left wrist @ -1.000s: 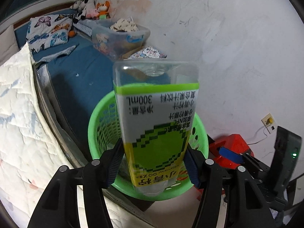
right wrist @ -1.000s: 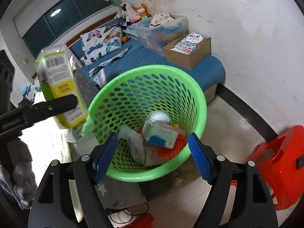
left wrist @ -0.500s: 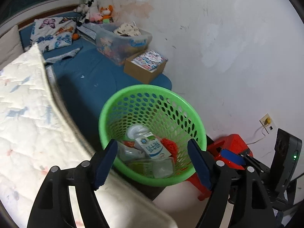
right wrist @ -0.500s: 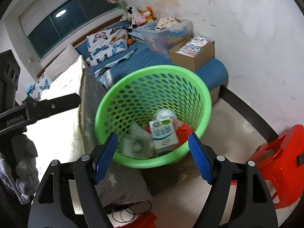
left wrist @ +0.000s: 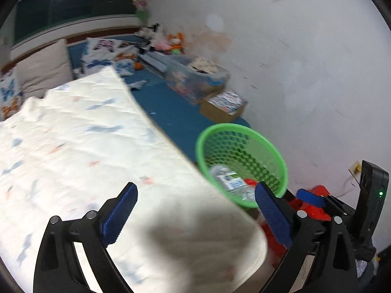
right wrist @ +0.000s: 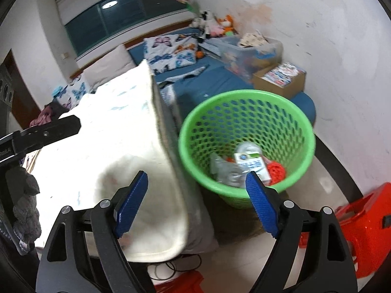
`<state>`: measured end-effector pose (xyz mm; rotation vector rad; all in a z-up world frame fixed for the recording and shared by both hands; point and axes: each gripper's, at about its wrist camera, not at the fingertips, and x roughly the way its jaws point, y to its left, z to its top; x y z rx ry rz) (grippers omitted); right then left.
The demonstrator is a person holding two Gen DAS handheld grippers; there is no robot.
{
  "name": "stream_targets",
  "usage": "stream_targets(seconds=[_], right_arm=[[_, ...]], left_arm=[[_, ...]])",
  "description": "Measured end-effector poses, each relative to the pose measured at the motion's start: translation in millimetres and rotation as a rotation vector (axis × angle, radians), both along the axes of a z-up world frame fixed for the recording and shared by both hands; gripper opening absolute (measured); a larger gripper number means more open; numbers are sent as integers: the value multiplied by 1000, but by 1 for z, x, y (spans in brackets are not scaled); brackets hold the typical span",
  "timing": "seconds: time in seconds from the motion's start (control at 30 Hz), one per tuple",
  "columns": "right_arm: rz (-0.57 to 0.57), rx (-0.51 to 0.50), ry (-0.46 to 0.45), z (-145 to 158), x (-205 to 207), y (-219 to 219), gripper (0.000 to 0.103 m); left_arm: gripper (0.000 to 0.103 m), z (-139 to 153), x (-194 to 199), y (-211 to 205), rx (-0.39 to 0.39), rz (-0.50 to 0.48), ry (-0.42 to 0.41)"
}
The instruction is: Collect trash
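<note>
While both pairs of tongs stand wide apart with nothing between their blue pads, the left tongs (left wrist: 195,210) hang over the corner of a white quilted blanket (left wrist: 80,146) spread on the bed, and their jaws have just been opening with no object between them. The right tongs (right wrist: 196,197) point down toward the bed's edge and the floor beside it; their jaws too have just been opening, and they grip nothing. In the right wrist view one black finger of the left tongs juts in from the left edge above the blanket.

Just beyond the right tongs stands the green basket (right wrist: 288,112), upright on the floor and close against the side of the bed. Inside it, at the bottom, lies the trash: a white carton with a green and blue label (right wrist: 254,164), a crumpled clear plastic bottle (right wrist: 226,168) beside it, and something red and net-like (right wrist: 276,171) on the carton's right. From the left wrist view the same basket shows past the blanket's edge, partly hidden by it.

A red plastic stool (right wrist: 366,214) stands on the floor to the right of the basket. Farther back on the blue bed sheet (right wrist: 215,80) sit a cardboard box (right wrist: 281,78), a clear storage bin (right wrist: 249,51), butterfly-print pillows (right wrist: 171,51) and some soft toys (right wrist: 215,24) against the white wall.
</note>
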<state>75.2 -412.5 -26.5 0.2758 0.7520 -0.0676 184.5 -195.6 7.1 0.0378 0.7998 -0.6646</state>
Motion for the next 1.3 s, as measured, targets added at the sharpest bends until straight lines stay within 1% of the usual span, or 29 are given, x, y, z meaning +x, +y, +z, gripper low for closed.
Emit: stream_targets(seconds=[0.2,0.3,0.4,0.53,0.67,0.8,0.87,0.97,1.17,1.3], right_arm=[[87,-52,-27,11,1,50,88],[121,-70,-41,17,2,69,90],[146,-76,-48,19,2,83,91],[163,-94,-52,20,1,96,91],[175,-106,-70,23,-2,108,91],[172,-108,-86,26,-6,115,92],[176,-99,-88,26,-6,117,92],[183,-102,-92,26,-8,122,92],[196,-127,-108,29,-12,132,92],[200,-132,-114,29,-15,135,92]], left_arm=[[96,12,-17,68,9,128,-39],[96,14,-27,96,38,194,-63],[96,11,-34,119,62,240,-58],[96,7,-44,147,75,310,-54],[96,6,-53,160,76,354,-67],[96,9,-63,170,100,413,-115],[96,12,-68,177,85,422,-117],[96,14,-76,180,95,440,-142],[96,13,-84,190,57,464,-126],[96,11,-89,192,59,475,-129]])
